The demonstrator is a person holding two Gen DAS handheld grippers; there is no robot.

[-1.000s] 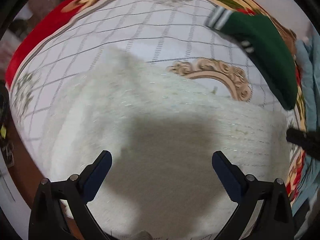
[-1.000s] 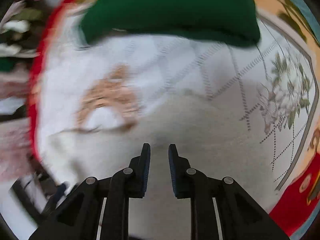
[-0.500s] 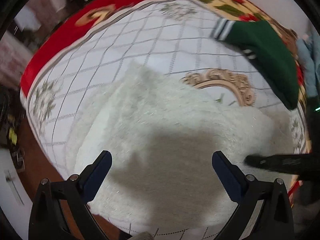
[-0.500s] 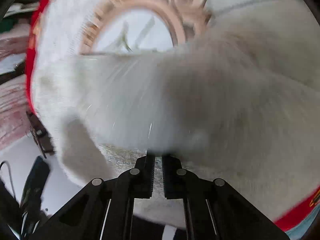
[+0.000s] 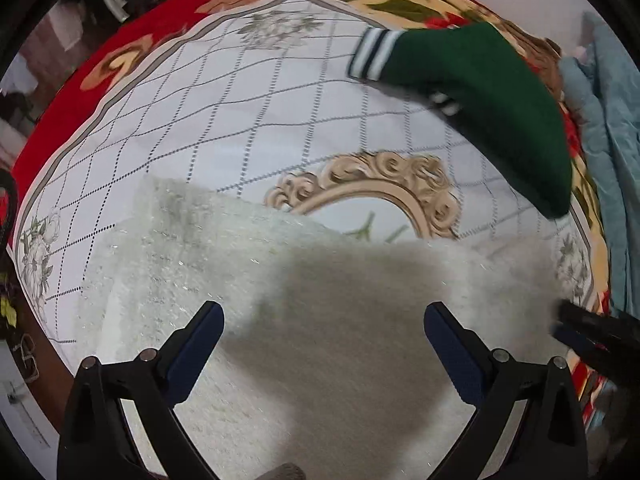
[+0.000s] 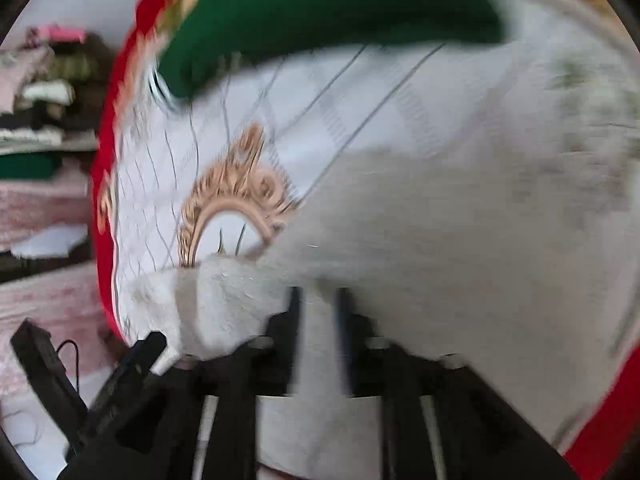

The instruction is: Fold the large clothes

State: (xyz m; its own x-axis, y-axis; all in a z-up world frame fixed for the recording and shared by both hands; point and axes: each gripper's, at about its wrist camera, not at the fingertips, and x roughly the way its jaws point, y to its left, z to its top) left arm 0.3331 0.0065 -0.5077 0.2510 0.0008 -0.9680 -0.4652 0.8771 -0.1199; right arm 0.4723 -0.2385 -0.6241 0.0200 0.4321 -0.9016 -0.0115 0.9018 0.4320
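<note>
A white fuzzy garment (image 5: 320, 300) lies folded on the patterned bed cover (image 5: 200, 120), its edge crossing the gold medallion. My left gripper (image 5: 322, 340) hangs just above it, open wide, with nothing between its fingers. The right gripper (image 6: 319, 312) is blurred over the same white garment (image 6: 460, 240); its jaws are opening and only a narrow gap shows, with cloth seen under them and no pinch visible. That gripper's dark tips (image 5: 588, 336) enter the left wrist view at the right edge. A folded green sweater (image 5: 488, 104) with striped cuff lies further back.
The cover's red border (image 5: 120, 40) marks the bed's edge. Light blue cloth (image 5: 608, 160) lies at the far right. Stacked folded clothes (image 6: 40, 112) sit on shelves off the bed. A black device with a cable (image 6: 44, 364) lies low on the left.
The right gripper, shut on the white garment's edge half a second ago, has parted its jaws and swung away. The left gripper has drifted sideways over the garment, staying open.
</note>
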